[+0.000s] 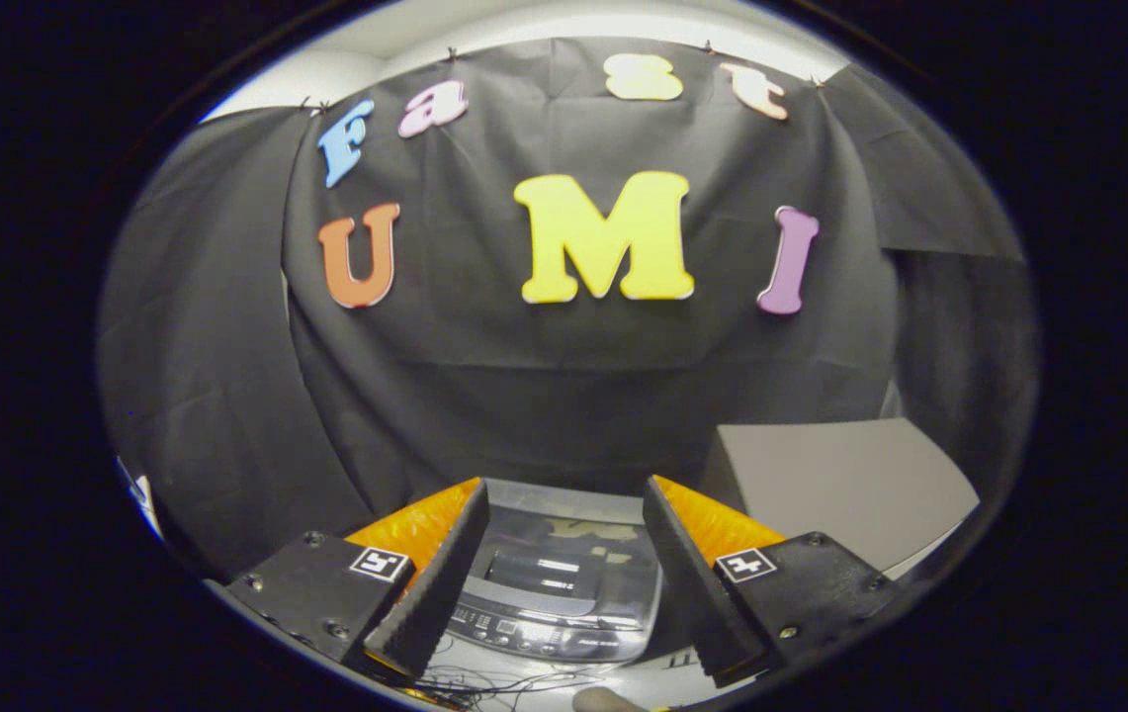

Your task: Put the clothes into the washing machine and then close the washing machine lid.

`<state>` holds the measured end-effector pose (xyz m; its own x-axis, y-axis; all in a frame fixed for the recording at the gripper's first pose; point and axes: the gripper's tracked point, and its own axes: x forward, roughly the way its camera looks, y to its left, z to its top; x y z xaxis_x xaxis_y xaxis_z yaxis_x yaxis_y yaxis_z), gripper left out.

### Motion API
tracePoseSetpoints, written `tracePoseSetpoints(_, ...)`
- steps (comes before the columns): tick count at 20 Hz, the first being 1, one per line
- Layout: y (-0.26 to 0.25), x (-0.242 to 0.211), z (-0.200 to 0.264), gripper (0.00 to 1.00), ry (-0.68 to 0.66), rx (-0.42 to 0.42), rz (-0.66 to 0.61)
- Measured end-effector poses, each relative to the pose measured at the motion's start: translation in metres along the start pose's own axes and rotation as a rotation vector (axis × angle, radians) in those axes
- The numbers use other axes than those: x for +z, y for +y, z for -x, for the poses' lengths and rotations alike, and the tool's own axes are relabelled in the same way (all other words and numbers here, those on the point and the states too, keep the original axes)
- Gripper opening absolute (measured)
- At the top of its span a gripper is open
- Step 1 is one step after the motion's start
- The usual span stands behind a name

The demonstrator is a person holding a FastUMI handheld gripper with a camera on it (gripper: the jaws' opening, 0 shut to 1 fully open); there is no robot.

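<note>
Washing machine (556, 593) silver-grey, lid dark glossy — box (840, 485) beside it plain grey.

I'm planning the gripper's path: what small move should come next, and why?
Probably lower the claw toward the grey top-loading washing machine. Its fingers stand open and empty, and the glossy lid appears to lie closed between them, so nothing can go in yet.

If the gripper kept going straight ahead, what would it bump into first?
Probably the washing machine. It sits between and just ahead of the open gripper, whose fingers hold nothing, and its glass lid looks closed. Depth is hard to judge; if the gripper passes above the machine, it would meet the black cloth wall beyond.
</note>
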<state>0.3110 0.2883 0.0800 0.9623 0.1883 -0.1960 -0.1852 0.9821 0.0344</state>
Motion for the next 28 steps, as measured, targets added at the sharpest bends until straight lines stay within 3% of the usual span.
tracePoseSetpoints(3,-0.047,0.014,0.041,0.98,-0.069,-0.026,-0.032)
tracePoseSetpoints(7,-0.124,0.0,0.091,0.98,-0.094,-0.072,-0.075)
tracePoseSetpoints(16,-0.266,-0.086,0.2,0.98,-0.074,-0.156,-0.115)
tracePoseSetpoints(23,-0.307,-0.159,0.269,0.98,-0.021,-0.176,-0.109)
tracePoseSetpoints(28,-0.311,-0.18,0.293,0.98,-0.006,-0.173,-0.099)
